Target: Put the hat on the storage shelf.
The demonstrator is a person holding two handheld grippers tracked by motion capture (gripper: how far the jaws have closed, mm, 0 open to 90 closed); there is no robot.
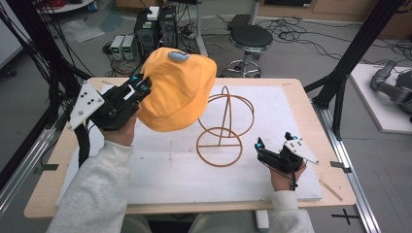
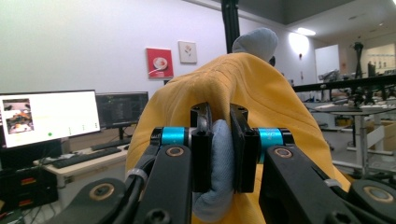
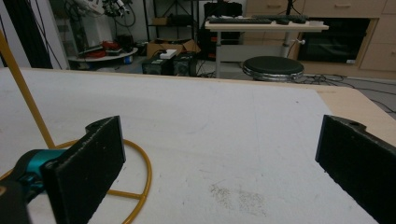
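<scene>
Left gripper [image 1: 141,87]: raised above the table's left side, jaws pointing toward the far right, clamped on the cap's grey-blue edge, which bulges between the black pads [image 2: 201,154].
Left hand [image 1: 121,130]: grips the tool from below, forearm in a pale sleeve [image 1: 99,189] slanting up from the bottom edge.
Cap [image 1: 177,90]: orange with a grey-blue button on top, held in the air beside the stand.
Stand [image 1: 223,127]: orange wire, round base on the white board [image 1: 272,165], ring on top.
Right gripper [image 1: 259,144]: low over the board just right of the stand's base, jaws spread wide with nothing between them.
Right hand [image 1: 284,174]: holds its tool near the table's near right edge.
</scene>
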